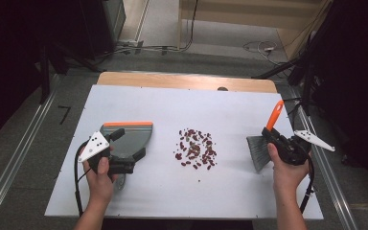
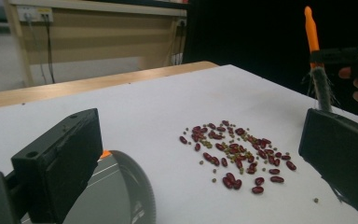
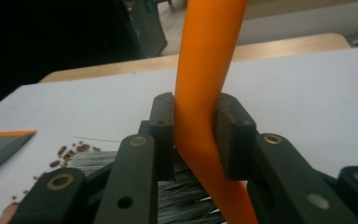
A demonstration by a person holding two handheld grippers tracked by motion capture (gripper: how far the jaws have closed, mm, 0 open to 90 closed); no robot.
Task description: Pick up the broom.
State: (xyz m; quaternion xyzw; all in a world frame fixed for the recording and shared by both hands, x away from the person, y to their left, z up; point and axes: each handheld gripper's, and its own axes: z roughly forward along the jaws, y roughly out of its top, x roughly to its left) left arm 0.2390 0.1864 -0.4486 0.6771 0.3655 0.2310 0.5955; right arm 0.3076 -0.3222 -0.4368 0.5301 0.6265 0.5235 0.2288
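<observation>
The white, matte rectangular table top (image 1: pixel 139 103) carries all items; a bare wooden strip (image 1: pixel 172 79) runs along its far edge.

The grey plastic dustpan with an orange front lip (image 1: pixel 133 136) lies flat on the left part of the surface. Its tray is smooth and trapezoidal, and the orange strip runs along the edge farthest from the person. In the left gripper view a curved grey ribbed part of the pan sits between the jaws, low in the frame.

The hand brush with grey bristles and an orange tapered handle (image 1: pixel 264 139) stands at the right side of the table, bristles down near the surface and handle slanting up and away. The bristles are fine, straight and fanned into a flat wedge.

The left gripper (image 1: pixel 127 144) — black, with a grey three-cornered plate on top — is held over the near end of the dustpan. Its jaws stand apart, one blocky pad on each side in its own view.

The right gripper (image 3: pixel 195 136) is clamped on the brush handle: both black pads press against the smooth orange shaft just above the bristles.

The scatter of dark red kidney beans mixed with small green beans (image 1: pixel 195 147) lies loose at the table centre, between dustpan and brush, touching neither — glossy oval beans, with tiny round green ones among them.
</observation>
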